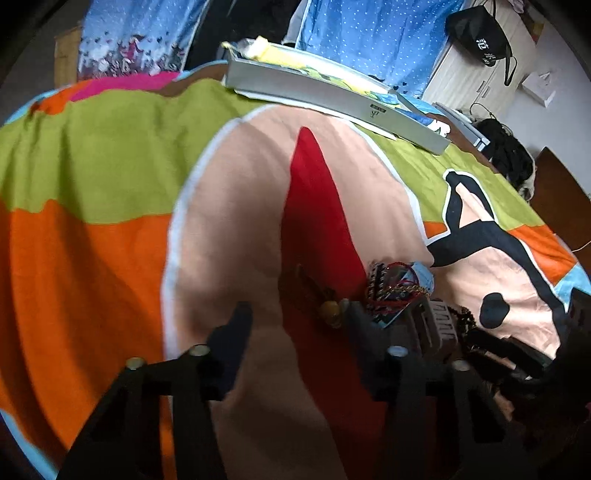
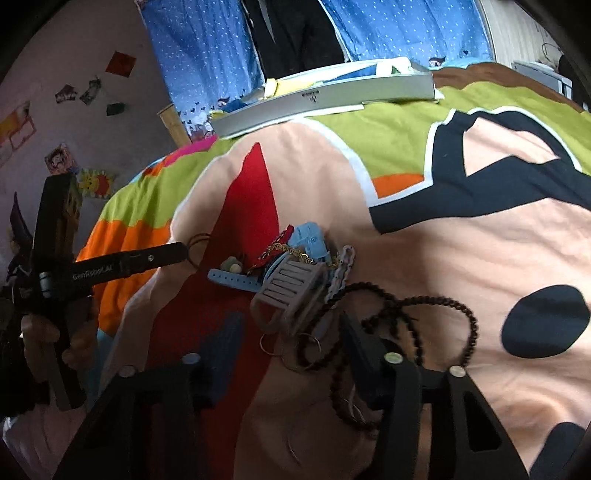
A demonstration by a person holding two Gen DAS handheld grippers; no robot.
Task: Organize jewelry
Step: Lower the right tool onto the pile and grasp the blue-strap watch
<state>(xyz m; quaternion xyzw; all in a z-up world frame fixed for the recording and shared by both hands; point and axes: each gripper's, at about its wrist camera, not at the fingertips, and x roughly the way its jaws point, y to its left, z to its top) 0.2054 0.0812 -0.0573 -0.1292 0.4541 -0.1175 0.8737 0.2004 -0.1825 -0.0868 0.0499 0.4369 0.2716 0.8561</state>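
L gripper (image 1: 295, 314) jaws apart, hovering by jewelry heap (image 1: 397, 291) on bedspread (image 1: 110, 184). R gripper (image 2: 291, 328) jaws apart over dark bead necklace (image 2: 417, 314), grey hair claw (image 2: 291, 291).

On the black body of my left gripper (image 2: 162, 256), as seen from my right tool and off to its left, white lettering reads "GenRobot.AI".

Ahead of both tools, at the far edge of the bedspread, a long grey box (image 1: 332, 98) carries a small dark printed mark on its side face; the characters are too small to read in either view.

Far ahead and to the right of my left tool, a black bag (image 1: 480, 35) on a cabinet bears white Chinese characters; I cannot make them out with certainty.

No other text is legible.
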